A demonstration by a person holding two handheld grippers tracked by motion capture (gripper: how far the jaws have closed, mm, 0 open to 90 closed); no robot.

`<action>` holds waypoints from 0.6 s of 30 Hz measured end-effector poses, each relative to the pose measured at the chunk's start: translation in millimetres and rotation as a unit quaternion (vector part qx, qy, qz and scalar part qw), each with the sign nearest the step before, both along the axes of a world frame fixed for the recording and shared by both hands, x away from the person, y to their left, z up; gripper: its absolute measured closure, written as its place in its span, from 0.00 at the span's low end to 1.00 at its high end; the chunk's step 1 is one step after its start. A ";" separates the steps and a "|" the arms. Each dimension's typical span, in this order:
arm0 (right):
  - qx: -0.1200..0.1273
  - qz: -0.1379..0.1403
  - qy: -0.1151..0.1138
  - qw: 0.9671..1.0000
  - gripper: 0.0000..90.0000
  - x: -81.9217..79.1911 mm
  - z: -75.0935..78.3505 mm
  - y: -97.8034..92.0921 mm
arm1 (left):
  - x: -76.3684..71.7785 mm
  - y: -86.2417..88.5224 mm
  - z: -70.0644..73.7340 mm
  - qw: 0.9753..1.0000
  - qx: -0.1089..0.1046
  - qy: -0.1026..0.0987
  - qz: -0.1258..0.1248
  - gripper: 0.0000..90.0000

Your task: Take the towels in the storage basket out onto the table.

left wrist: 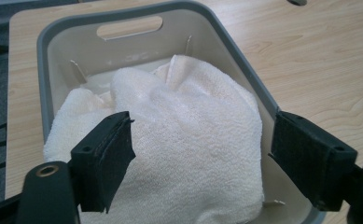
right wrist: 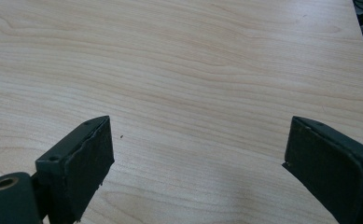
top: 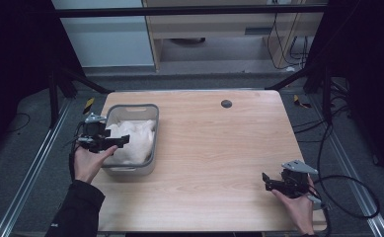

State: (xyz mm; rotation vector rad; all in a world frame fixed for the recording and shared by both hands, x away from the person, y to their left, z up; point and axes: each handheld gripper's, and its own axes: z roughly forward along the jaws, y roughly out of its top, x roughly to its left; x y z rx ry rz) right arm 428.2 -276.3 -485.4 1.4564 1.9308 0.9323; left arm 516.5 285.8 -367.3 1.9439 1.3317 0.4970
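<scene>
Between the wide-spread jaws of the left gripper (left wrist: 200, 161), which grip nothing yet, sits the crumpled white towel (left wrist: 188, 140), heaped inside the grey basket (top: 153, 129) at the table's (top: 219, 148) left side. Best to drop straight onto the raised fold and pinch deep, clear of the rim; the right gripper (right wrist: 198, 168) waits open and empty over bare wood.

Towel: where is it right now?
The white towel lies bunched inside the grey basket at the table's left in the high view, under the open left gripper.
</scene>
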 end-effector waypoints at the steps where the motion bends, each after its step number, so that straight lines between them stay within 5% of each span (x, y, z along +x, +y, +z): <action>1: -0.003 0.001 0.001 1.000 0.08 0.3 -0.6 0.2 | 1.5 -0.3 -1.9 1.000 0.000 0.004 -0.002 0.21; 12: -0.008 0.007 0.011 1.000 0.06 1.8 -2.5 1.7 | 17.8 -2.9 -23.3 0.999 0.019 0.039 -0.009 0.12; 18: -0.011 0.006 0.019 1.000 0.04 2.8 -3.2 2.0 | 20.6 -3.2 -30.2 0.999 0.027 0.034 -0.011 0.09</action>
